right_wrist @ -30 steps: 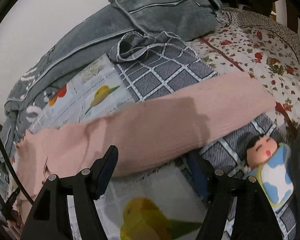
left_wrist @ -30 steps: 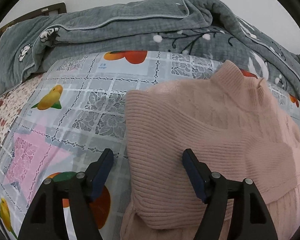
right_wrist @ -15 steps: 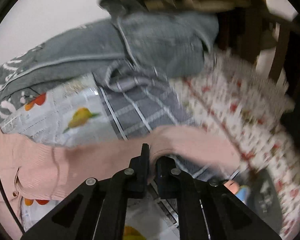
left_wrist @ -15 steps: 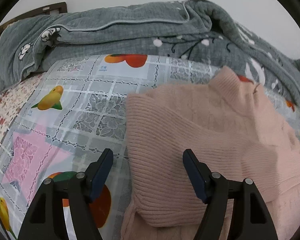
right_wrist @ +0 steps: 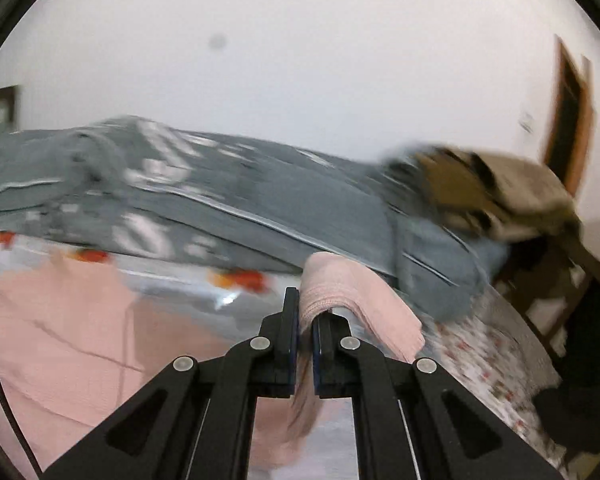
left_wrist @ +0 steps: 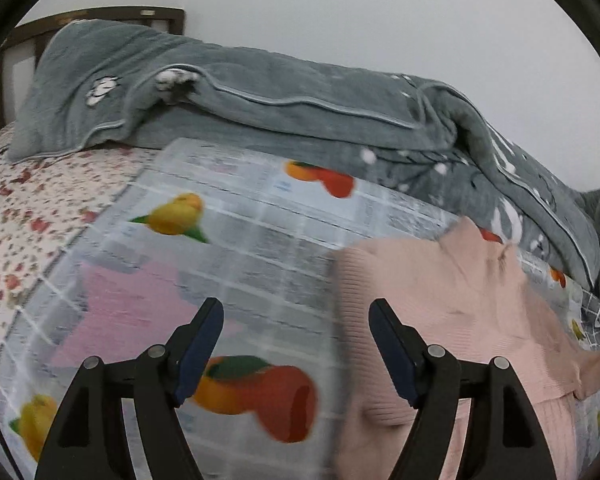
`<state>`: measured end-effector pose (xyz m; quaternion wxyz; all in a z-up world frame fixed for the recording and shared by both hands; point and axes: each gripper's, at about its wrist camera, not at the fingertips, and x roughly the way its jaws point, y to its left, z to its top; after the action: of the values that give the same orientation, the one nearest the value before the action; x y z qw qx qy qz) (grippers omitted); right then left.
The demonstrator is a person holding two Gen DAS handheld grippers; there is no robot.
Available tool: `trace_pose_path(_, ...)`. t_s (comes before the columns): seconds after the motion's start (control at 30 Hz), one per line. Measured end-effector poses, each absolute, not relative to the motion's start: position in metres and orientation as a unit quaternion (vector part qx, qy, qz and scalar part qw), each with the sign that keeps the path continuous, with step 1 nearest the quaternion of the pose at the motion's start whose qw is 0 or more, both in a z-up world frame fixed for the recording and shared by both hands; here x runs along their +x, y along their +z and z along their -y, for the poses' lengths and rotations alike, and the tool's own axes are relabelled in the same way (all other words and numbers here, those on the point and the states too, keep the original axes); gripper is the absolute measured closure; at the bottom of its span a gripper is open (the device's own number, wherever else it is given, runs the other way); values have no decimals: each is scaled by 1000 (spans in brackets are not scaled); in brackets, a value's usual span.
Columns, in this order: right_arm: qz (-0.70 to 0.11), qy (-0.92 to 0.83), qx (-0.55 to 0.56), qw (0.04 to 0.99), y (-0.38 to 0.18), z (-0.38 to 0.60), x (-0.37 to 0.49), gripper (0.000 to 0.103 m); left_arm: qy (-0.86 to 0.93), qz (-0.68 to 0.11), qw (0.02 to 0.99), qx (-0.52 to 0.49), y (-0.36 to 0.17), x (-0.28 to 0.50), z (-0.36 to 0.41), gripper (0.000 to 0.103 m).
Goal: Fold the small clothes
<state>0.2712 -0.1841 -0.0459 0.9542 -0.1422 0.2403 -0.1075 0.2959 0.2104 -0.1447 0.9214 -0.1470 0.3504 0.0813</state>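
A pink knitted sweater [left_wrist: 440,312] lies on a fruit-printed plastic sheet [left_wrist: 236,248] on the bed, its body at the right of the left wrist view. My left gripper [left_wrist: 296,320] hovers over the sheet just left of the sweater's edge, its jaws opening with nothing between them. In the right wrist view, my right gripper [right_wrist: 305,300] is shut on the sweater's sleeve [right_wrist: 348,292], lifted off the bed, the cuff draping over the right finger. The sweater's body [right_wrist: 60,336] shows at lower left, blurred.
A grey quilt [left_wrist: 260,92] is heaped along the back of the bed against the white wall. A floral bedsheet [left_wrist: 24,208] shows at the left. A wooden chair with brown fabric [right_wrist: 496,192] stands at the right beside the bed.
My right gripper shut on the sleeve and lifted it up, swinging left with a roll. My left gripper moved left off the sweater, over the printed sheet.
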Motion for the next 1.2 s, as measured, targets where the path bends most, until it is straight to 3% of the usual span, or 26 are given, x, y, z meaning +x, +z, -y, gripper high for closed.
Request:
trace_pose_path(0.17, -237, 23, -187, 953, -64, 59, 272, 98, 93, -353, 918, -156, -144, 287, -245, 29)
trace_pose_path(0.3, -288, 123, -196, 929, -109, -8, 273, 97, 100, -359, 911, -177, -149, 285, -261, 29)
trace_pose_path(0.43, -362, 170, -224, 889, -164, -47, 276, 72, 96, -366, 909, -172, -152, 286, -259, 29)
trace_pose_path(0.47, -362, 166, -231, 888, -169, -48, 271, 70, 93, -367, 910, -169, -152, 287, -257, 29)
trace_pose_path(0.63, -358, 169, -199, 896, -158, -5, 257, 50, 48, -370, 910, -180, -150, 292, -245, 29)
trace_pose_path(0.73, -351, 148, -165, 910, -144, 46, 251, 44, -15, -366, 908, -204, -145, 297, -231, 29)
trace_pose_path(0.97, -375, 58, -136, 915, -156, 157, 244, 42, -152, -351, 909, -167, -128, 304, -148, 29)
trace_pose_path(1.2, -396, 39, -116, 910, -181, 199, 239, 42, -132, -388, 912, 21, -155, 304, -33, 27)
